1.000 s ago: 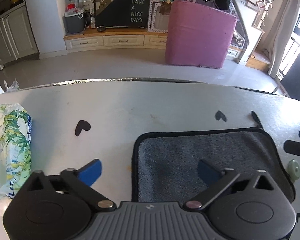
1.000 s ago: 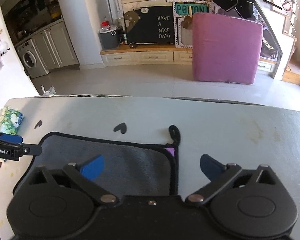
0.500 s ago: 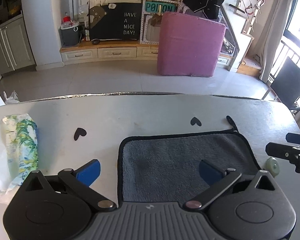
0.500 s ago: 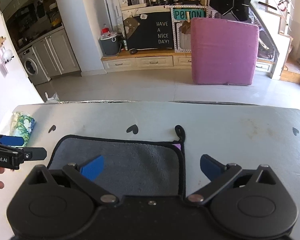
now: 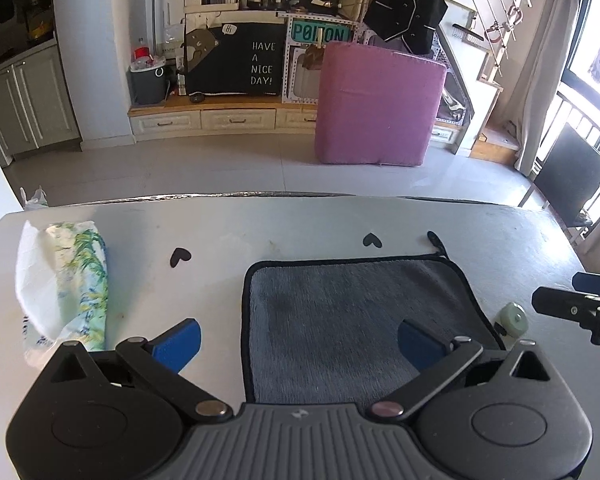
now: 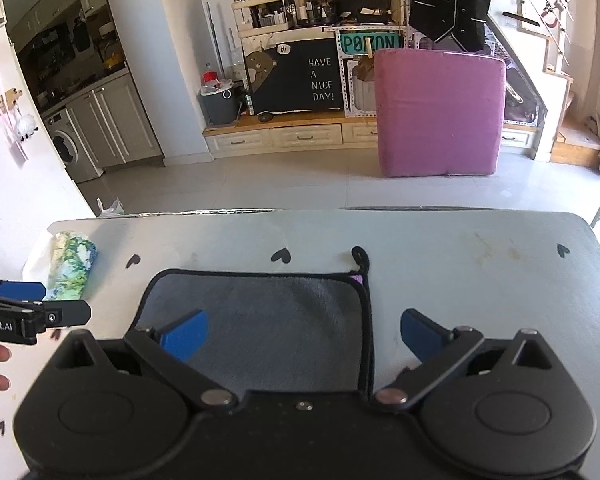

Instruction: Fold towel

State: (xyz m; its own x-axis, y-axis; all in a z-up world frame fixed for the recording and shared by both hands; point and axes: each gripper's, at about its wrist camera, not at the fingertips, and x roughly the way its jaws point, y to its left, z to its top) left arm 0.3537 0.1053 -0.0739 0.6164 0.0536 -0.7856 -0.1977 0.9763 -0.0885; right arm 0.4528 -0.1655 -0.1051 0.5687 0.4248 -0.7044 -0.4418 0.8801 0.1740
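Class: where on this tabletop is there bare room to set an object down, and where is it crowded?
Free: the wide stretch right of the gray towel out to the table edge, and the strip beyond it. Crowded: the left end, with the floral tissue pack; a small green knob sits beside the towel.

Towel on table, tissue pack to its left, small knob just right

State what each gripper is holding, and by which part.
Nothing is held: the left gripper and right gripper are both open above the grey towel.
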